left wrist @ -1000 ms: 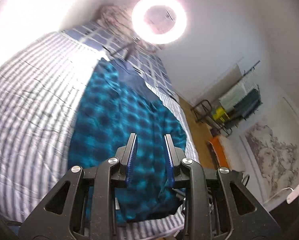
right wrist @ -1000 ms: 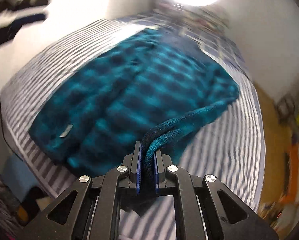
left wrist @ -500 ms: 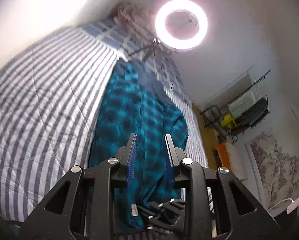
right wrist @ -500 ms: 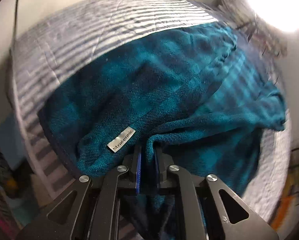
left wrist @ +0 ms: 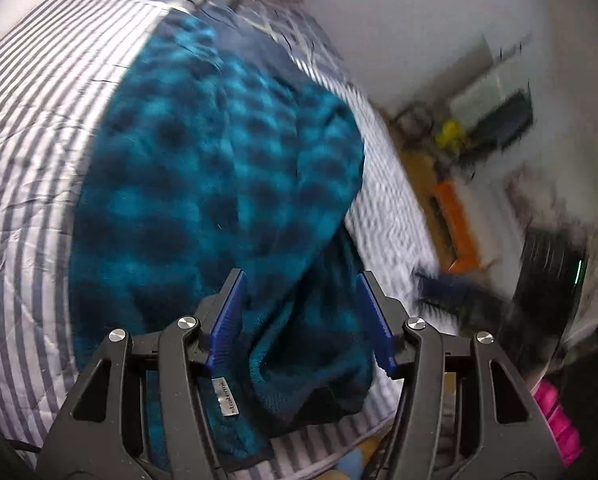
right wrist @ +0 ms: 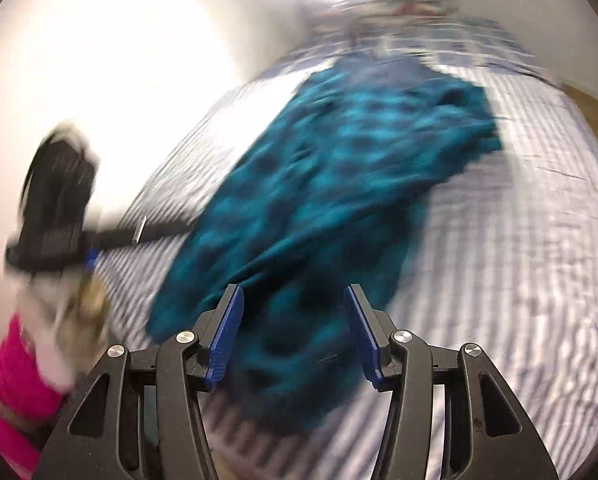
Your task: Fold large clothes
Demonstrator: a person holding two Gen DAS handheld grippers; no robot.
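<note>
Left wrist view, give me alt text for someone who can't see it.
A teal and dark blue checked fleece garment lies bunched on a grey-and-white striped bedspread, seen past the left gripper, whose blue-padded jaws are opening with a fold of the fleece between them, not pressed. A blurred room with an orange object on the floor shows at right.
</note>
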